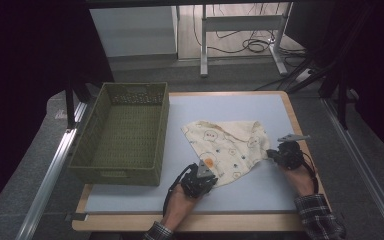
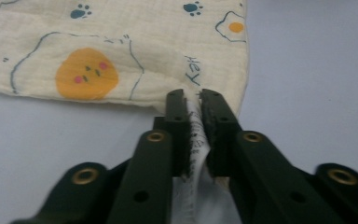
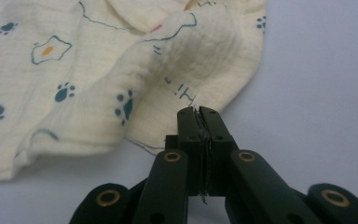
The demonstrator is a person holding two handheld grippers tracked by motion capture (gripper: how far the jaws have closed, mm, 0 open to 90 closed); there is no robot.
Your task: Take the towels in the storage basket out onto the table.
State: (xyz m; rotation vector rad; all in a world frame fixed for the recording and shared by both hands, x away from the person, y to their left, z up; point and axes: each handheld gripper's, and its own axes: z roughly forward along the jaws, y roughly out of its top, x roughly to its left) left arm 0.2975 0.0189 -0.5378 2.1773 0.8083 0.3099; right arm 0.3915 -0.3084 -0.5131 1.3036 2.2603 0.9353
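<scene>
Cream muslin printed with fried eggs, paw prints and an orange face — the cloth (image 1: 228,146) lies spread but rumpled on the pale grey table (image 1: 260,192), right of centre, with its far edge folded over on itself. From the cloth's middle, the left hand-held gripper (image 1: 205,172) sits at about seven o'clock, at the near corner; in the left gripper view its jaws are pinched narrow on the hem of the cloth (image 2: 121,42), a strip of fabric squeezed between them. The right hand-held gripper (image 1: 271,154) is at about four o'clock, at the right-hand edge; in the right gripper view its jaws are pressed almost together on the cloth's (image 3: 98,79) border, which puckers up just beyond them. At nine o'clock, just beside the cloth but apart from it, stands a green woven basket (image 1: 160,130) — open-topped, on the table's left side.
</scene>
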